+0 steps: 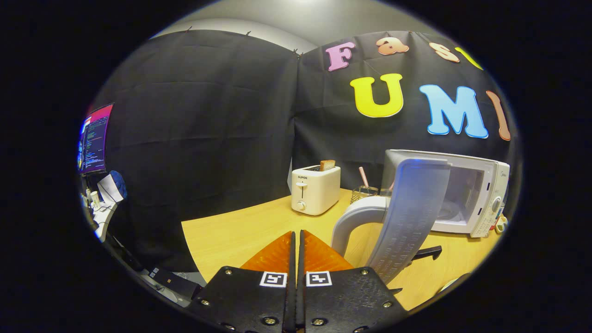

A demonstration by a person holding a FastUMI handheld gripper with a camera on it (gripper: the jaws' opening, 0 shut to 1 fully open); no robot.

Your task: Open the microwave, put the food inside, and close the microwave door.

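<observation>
The white microwave [481, 199] stands on the wooden table [231, 236], beyond my fingers and to their right. Its door [411, 217] is swung wide open toward me and I see it almost edge-on, with the curved pale handle [358, 217] sticking out on its near side. The cavity [455, 196] is lit and looks bare as far as I can see past the door. My gripper [296, 235] is shut with nothing between its fingers, its tips low over the table, just left of the handle and apart from it.
A white toaster [315, 189] with a slice of toast [327, 164] stands at the back of the table. A wire holder [364, 192] with a striped straw sits beside the microwave. A small black object [428, 252] lies under the door. A monitor [95, 138] glows far left.
</observation>
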